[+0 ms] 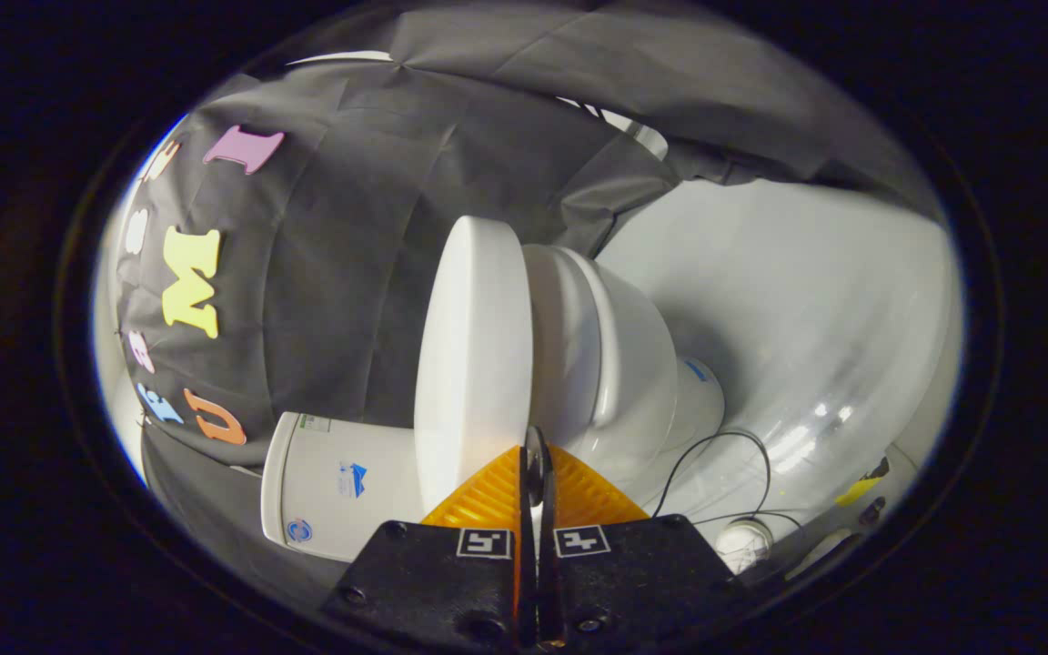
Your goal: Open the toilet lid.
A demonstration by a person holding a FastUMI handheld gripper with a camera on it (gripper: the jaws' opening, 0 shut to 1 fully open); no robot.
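Two fingers of the gripper (538, 473) lie pressed together with nothing seen between them, tips just short of the smooth white oval toilet lid (474, 355). View is rolled sideways: lid appears on edge, apparently shut against the white ceramic bowl (633, 373) to its right; the seam is hard to make out. White cistern (337, 496), left of the fingers, is partly hidden behind lid and gripper body. Thin black cable (733, 437) loops over pale floor (806, 300).
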